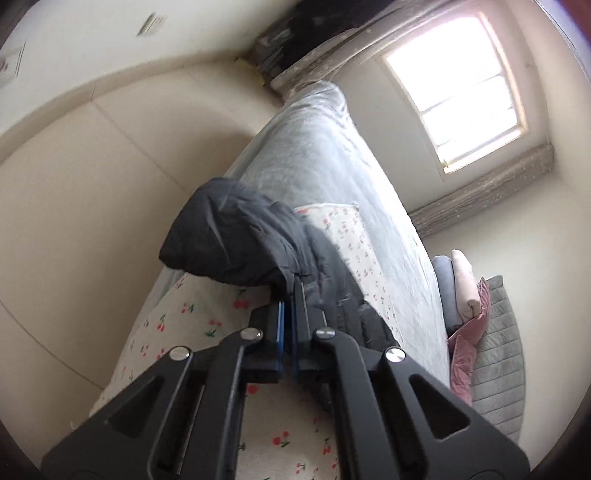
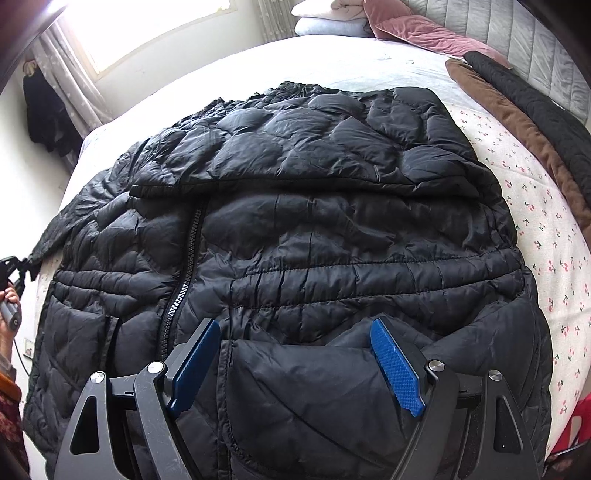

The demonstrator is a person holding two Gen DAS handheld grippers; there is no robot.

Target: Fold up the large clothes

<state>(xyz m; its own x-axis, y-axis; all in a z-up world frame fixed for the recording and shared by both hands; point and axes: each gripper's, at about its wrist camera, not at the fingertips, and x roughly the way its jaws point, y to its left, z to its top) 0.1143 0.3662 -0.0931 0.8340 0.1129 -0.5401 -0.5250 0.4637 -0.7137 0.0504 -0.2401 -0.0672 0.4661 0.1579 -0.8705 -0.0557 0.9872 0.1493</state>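
on the bed, your right gripper gapes wide over the black jacket. your left gripper pinches its edge. a brown blanket and pink pillow lie beside.

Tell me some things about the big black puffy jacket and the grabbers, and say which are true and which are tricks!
1. The left gripper is pinching the black puffer jacket. True.
2. The right gripper is shut tight. False: its jaws stand wide open over the jacket.
3. The jacket lies on a bed. True.
4. The cherry-print sheet has stripes. False: it shows little red cherries.
5. The jacket is zipped fully shut. False: the zipper lies open.
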